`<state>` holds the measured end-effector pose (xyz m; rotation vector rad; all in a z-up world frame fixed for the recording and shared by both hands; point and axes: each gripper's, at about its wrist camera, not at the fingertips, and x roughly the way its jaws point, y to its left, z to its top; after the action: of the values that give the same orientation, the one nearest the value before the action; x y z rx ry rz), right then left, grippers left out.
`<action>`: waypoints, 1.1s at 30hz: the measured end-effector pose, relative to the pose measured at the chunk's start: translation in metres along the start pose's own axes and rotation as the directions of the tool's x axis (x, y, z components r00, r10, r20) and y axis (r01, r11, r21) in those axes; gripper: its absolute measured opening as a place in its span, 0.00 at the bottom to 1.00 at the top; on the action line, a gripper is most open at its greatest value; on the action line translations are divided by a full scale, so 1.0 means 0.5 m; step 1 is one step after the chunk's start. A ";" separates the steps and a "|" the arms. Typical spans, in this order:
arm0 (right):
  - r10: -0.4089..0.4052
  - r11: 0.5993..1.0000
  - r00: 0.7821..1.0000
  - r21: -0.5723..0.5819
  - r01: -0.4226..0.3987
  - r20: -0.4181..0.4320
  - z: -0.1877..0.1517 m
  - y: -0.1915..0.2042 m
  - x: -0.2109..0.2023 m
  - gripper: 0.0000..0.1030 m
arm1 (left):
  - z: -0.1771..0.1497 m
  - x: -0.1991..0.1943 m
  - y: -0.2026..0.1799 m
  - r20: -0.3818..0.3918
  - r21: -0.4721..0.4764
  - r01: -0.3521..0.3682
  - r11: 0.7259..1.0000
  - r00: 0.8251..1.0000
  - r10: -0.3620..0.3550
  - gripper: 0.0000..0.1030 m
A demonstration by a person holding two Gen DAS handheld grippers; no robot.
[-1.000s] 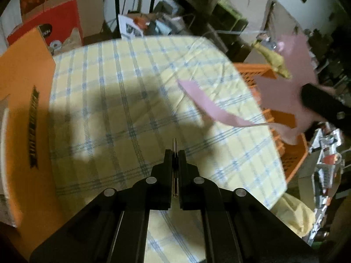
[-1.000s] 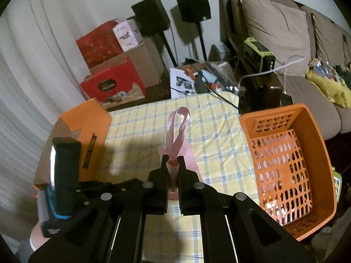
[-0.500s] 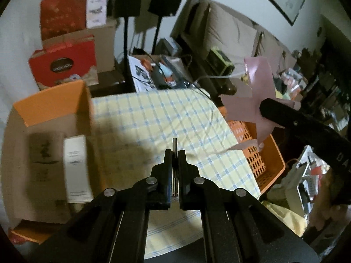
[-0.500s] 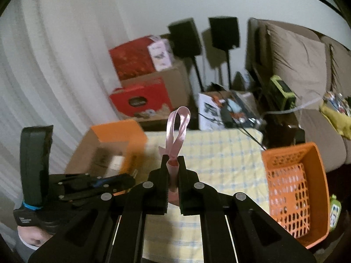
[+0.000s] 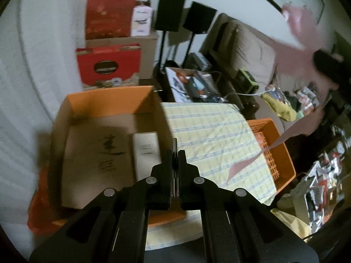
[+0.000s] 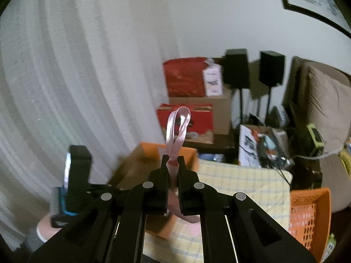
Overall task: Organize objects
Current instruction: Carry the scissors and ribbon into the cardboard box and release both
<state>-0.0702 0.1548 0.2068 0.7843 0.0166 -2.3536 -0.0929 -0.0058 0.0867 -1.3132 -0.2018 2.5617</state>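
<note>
R gripper (image 6: 173, 164) is pressed together on the pink ribbon handle (image 6: 177, 127) of a pink bag (image 5: 294, 50), the loop sticking up past the fingertips and the pinched part bunched between the jaws. In the L wrist view the bag hangs in the air at upper right, blurred, well above the table, w/ a thin pink strip (image 5: 248, 162) of it trailing down over the cloth edge near the orange basket (image 5: 283, 153). L gripper (image 5: 174, 153) is pressed together too; a thin dark sliver shows between its tips, can't tell what it is. Below it sits an open cardboard box w/ orange flaps (image 5: 109, 103), just left of the table, w/ a white carton (image 5: 145, 153) lying inside along its right wall and dark print on the box floor. The table wears a yellow checked cloth (image 5: 210, 135); the basket sits at its right edge, touching or just beside it, can't tell which. In the R wrist view the L gripper's body shows at lower left, w/ a hand (image 6: 48, 230) under it. Behind: 2 red boxes (image 5: 109, 65) stacked w/ brown cartons, 2 black speakers (image 5: 171, 13) on stands, a beige sofa (image 6: 324, 100), a white curtain (image 6: 65, 76).
</note>
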 end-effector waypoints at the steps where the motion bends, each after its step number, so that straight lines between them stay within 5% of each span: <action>1: 0.011 1.000 1.000 -0.007 -0.011 0.000 0.004 0.013 0.004 0.05 | -0.005 -0.003 0.018 0.000 -0.014 -0.006 1.000 1.000 0.006 0.04; 14: 0.080 0.996 0.989 -0.014 -0.082 -0.123 -0.066 0.114 0.165 0.05 | -0.072 0.039 0.138 -0.047 -0.135 -0.024 0.991 0.999 0.017 0.04; 26: 0.038 0.999 0.922 -0.001 -0.042 -0.386 -0.255 0.075 0.328 0.05 | -0.123 0.111 0.160 -0.115 -0.178 0.000 0.984 0.993 -0.021 0.04; 33: 0.030 0.999 0.901 0.024 -0.022 -0.433 -0.295 0.046 0.354 0.11 | -0.131 0.133 0.158 -0.148 -0.193 -0.006 0.981 0.989 -0.023 0.05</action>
<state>-0.0863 0.0643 -0.0059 1.2963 0.1733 -2.1094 -0.0900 -0.0617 -0.0219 -1.5619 -0.4348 2.4740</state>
